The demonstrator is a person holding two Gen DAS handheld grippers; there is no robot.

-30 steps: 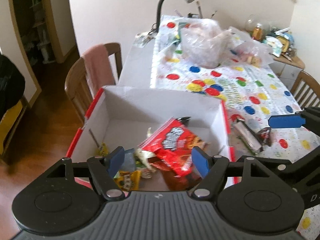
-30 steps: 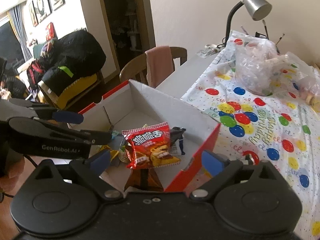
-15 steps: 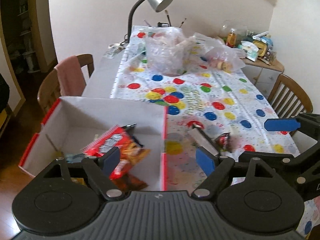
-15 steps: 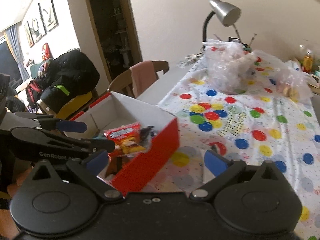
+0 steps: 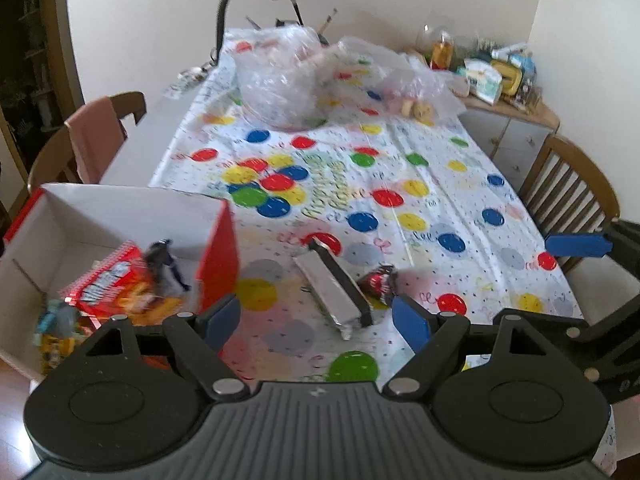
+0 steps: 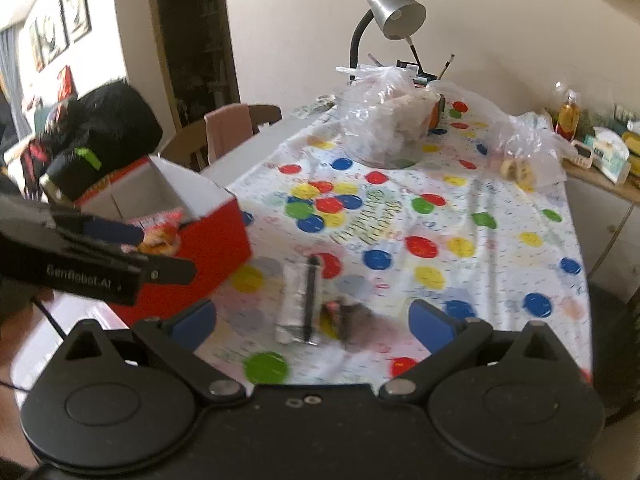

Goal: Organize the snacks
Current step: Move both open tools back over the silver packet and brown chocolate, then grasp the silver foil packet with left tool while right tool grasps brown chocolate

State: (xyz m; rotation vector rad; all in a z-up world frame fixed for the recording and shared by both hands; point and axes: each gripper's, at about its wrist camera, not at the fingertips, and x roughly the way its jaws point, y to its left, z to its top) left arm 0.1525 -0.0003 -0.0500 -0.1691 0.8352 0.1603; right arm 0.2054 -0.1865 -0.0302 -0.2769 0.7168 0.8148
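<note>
A silver foil snack packet (image 5: 332, 284) (image 6: 298, 304) lies on the spotted tablecloth, with a small dark red wrapped candy (image 5: 378, 282) (image 6: 344, 316) just right of it. Left of them stands a red and white cardboard box (image 5: 218, 256) (image 6: 208, 236) that holds a red snack bag (image 5: 112, 280) and other small packs. My left gripper (image 5: 316, 318) hovers open above the foil packet, holding nothing. Over the same two snacks, my right gripper (image 6: 314, 322) is open and empty too. One blue finger (image 5: 576, 245) of the right gripper shows at the right edge of the left wrist view.
Clear plastic bags (image 5: 288, 76) (image 6: 384, 120) with food sit at the far end under a silver desk lamp (image 6: 394, 12). Wooden chairs stand at the left (image 5: 92, 136) and right (image 5: 572, 188). A cluttered side cabinet (image 5: 508, 120) is at the far right.
Both grippers have swung right, from over the box to over the tablecloth. The foil packet and candy now lie in front of both pairs of fingers. The left fingers stand slightly wider.
</note>
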